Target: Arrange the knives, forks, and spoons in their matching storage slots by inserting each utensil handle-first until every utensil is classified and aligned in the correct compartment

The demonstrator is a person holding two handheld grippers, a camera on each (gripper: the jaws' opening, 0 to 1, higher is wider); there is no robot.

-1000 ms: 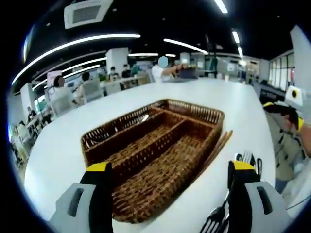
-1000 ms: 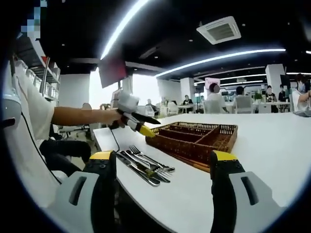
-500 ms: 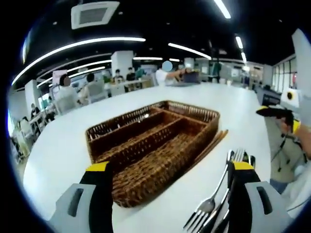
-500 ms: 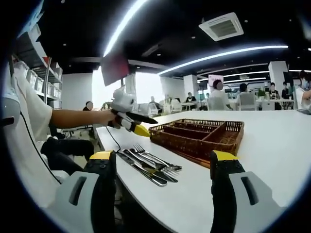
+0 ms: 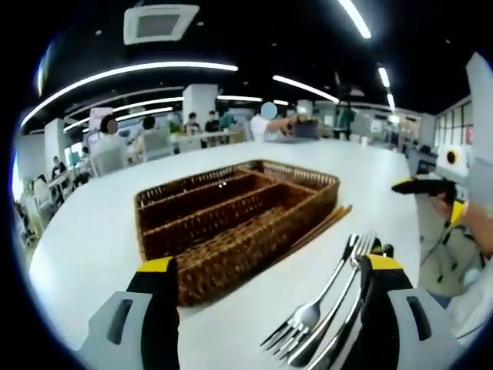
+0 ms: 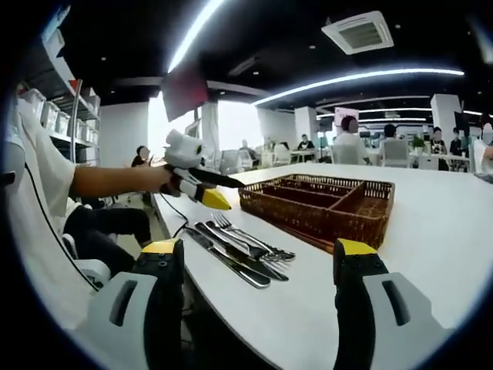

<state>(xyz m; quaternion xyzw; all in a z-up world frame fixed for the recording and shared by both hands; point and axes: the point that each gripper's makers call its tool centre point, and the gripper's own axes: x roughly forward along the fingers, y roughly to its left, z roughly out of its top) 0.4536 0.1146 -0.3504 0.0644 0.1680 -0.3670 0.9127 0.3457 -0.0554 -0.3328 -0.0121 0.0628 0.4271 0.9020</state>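
Fingers of both tools stand wide apart with nothing between them — the left gripper (image 5: 269, 270) and the right gripper (image 6: 260, 254) each hold nothing. One wicker tray (image 5: 231, 231) sits on the white table (image 5: 85, 247), divided lengthwise into three slots; something pale glints in the far slot at about eleven o'clock, too small to name, and the other two look bare. Beside the tray at four o'clock, in the left gripper view, lies one loose row of utensils (image 5: 323, 308) — two forks, plus at least one more piece I cannot tell. In the right gripper view the same cutlery (image 6: 239, 247) lies at nine o'clock of the tray (image 6: 323, 204), under the left gripper (image 6: 202, 189).
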